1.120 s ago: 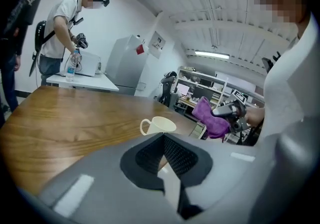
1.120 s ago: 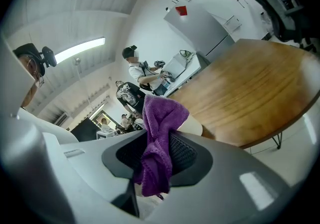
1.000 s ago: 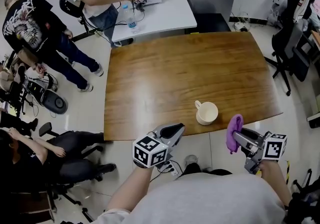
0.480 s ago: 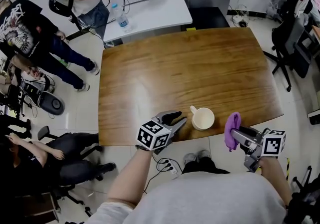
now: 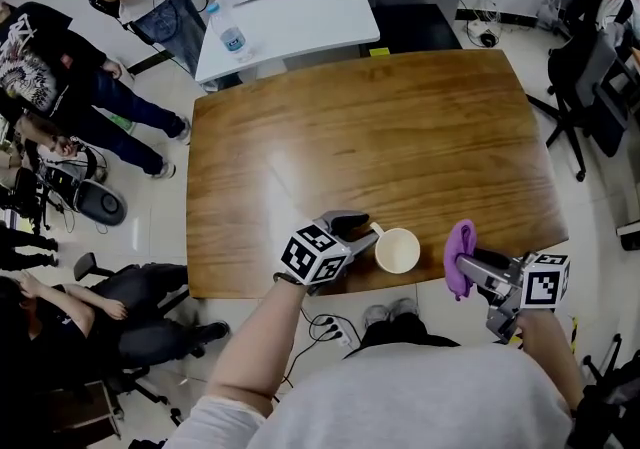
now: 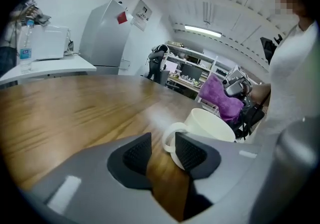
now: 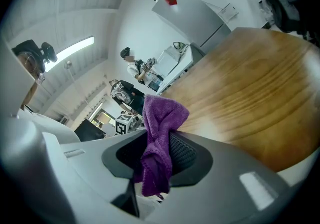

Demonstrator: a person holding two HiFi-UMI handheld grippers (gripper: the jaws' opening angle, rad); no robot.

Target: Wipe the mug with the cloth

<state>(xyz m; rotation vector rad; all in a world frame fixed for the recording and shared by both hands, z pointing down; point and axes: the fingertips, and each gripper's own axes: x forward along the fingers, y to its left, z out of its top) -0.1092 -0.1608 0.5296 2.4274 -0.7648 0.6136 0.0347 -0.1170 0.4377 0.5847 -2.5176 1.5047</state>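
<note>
Nearest the wearer, off the worktop's near edge: right hand-held gripper (image 5: 478,267), jaws clamped on a purple cloth (image 5: 460,257). The cloth stands bunched above the pads (image 7: 182,150) and hangs down between them.

At the near edge of the wooden worktop (image 5: 370,137): left hand-held gripper (image 5: 360,229), angled down and pointing toward the right. Its jaws have just been opening and stand spread. Nothing is clamped.

Just beyond its tips: the white mug (image 5: 397,250), upright, mouth up, empty as far as I can see, close to the near edge. Its handle (image 6: 170,135) points back at the left hand-held gripper and sits at the mouth of the gap, close to one pad. I cannot tell if they touch.

The left hand-held gripper is the nearer to the mug. The cloth is just beside it on the opposite side, apart from it. My read: a short push forward puts the handle between the jaws.

Farther off: bare wood, then a white table (image 5: 290,7) with a bottle (image 5: 231,37), people (image 5: 60,57) beside it.
</note>
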